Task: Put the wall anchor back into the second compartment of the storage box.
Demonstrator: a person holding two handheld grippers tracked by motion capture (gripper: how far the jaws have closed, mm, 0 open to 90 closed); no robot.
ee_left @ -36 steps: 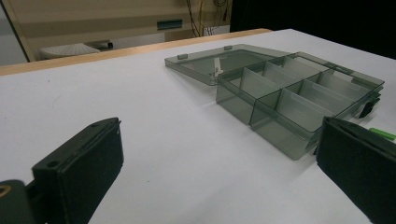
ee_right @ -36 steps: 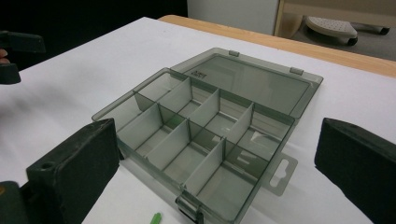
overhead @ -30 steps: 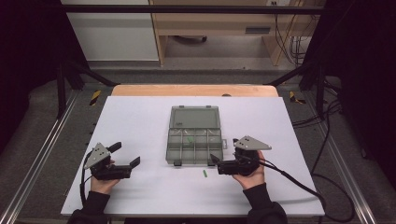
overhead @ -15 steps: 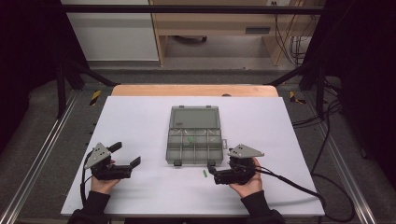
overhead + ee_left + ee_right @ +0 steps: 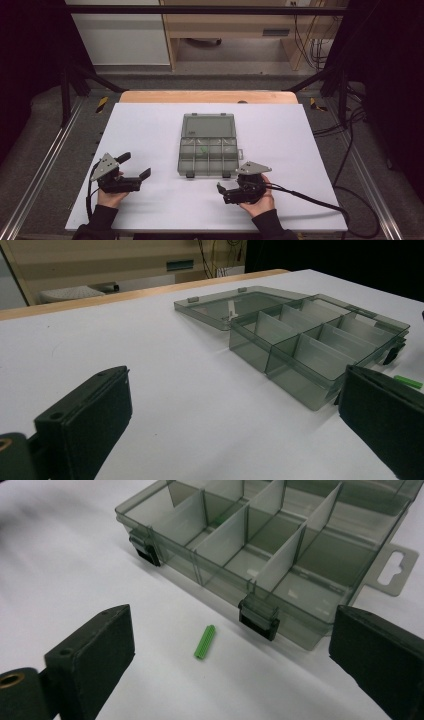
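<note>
We are looking at a compartment box (image 5: pixel 280 545) of smoky, see-through grey plastic, glossy and smooth, its thin dividers catching the light. Its two latches (image 5: pixel 258 618) are showing as darker, opaque plastic. The small green plug (image 5: pixel 204 642) is looking like ribbed plastic with a dull sheen. The white tabletop (image 5: pixel 150 125) is appearing matt and smooth, edged by a strip of pale wood (image 5: pixel 207 96). The right gripper (image 5: pixel 230 680) is showing matt black pads (image 5: pixel 100 650), faintly grainy.
</note>
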